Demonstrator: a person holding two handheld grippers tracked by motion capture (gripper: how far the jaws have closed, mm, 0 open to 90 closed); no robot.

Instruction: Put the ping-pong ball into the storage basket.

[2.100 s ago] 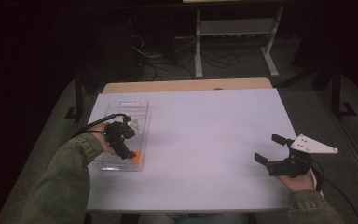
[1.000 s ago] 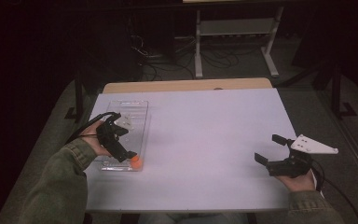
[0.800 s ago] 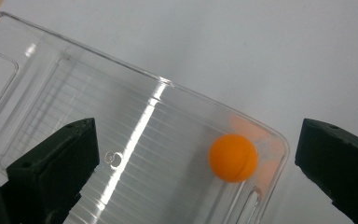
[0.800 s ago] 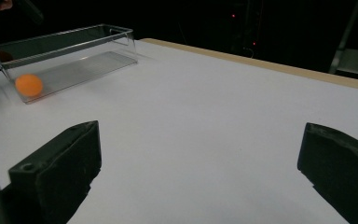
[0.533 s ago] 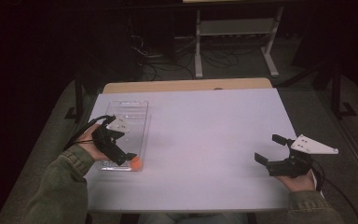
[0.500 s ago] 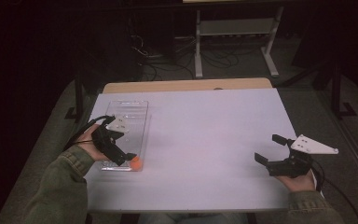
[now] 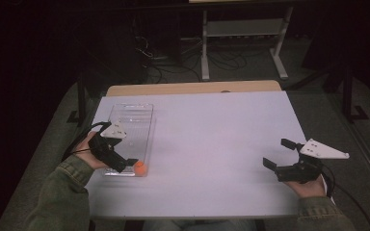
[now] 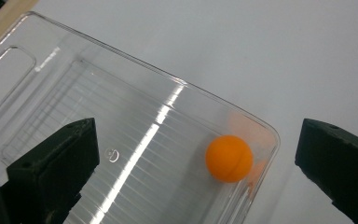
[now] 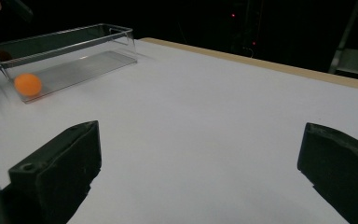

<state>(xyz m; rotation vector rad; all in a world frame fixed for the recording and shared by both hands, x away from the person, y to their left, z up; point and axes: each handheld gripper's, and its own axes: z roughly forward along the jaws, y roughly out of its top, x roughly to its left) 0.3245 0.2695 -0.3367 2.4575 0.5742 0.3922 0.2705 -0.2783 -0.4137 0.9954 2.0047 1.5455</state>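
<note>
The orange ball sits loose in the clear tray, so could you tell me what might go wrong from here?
The orange ball lies free in a near corner of the clear tray, so it may roll if the tray is nudged. The open left gripper hangs close over that end and could bump the wall. The tray sits near the white table's left edge and could slide off.

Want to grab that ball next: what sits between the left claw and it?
Nothing visible. The left claw hangs open above the clear bin, and the ball lies in the bin's near corner with open air above it.
</note>
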